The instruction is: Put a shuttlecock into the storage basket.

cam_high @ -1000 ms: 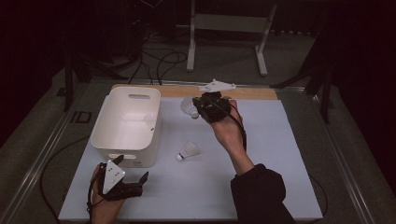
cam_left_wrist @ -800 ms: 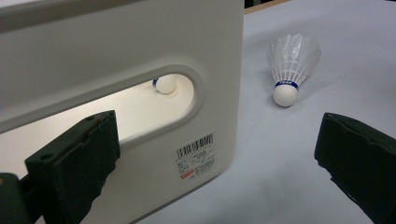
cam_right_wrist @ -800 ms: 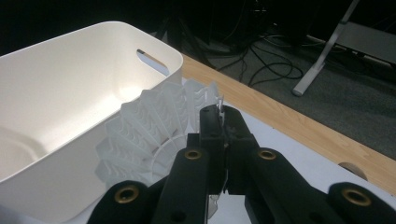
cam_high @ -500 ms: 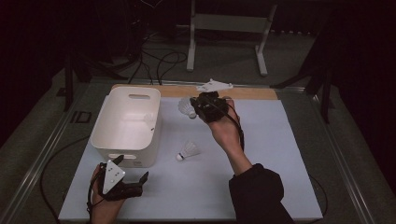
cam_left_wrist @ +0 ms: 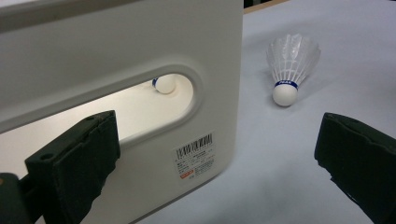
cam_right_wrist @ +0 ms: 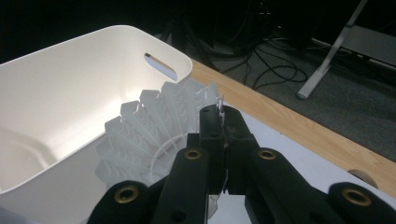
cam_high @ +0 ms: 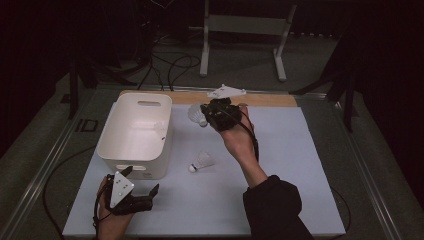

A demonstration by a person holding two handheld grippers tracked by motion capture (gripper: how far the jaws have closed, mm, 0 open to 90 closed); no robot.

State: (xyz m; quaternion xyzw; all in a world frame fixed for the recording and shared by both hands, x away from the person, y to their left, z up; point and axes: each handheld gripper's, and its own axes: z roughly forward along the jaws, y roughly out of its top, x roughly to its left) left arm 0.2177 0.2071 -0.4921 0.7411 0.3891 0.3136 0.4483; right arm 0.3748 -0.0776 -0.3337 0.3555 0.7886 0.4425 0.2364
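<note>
Nearest me, my left tool rests low on the surface at the front left, my hand wrapped around its body, forearm coming in from the bottom edge. Its jaws stand wide apart with nothing between them, aimed at the near wall of the white bin; through that wall's handle slot I see a shuttlecock inside the bin.

Further in, a loose shuttlecock lies on the surface just right of the bin, its long axis slanting, cork toward me and to the left, feathers away.

Beyond it, my right forearm stretches up the surface, wrist bent, the right tool pointing left toward the bin. Its jaws are clenched on the feather skirt of a held shuttlecock, raised near the bin's far right corner, cork down and toward me, feathers fanning toward the bin.
</note>
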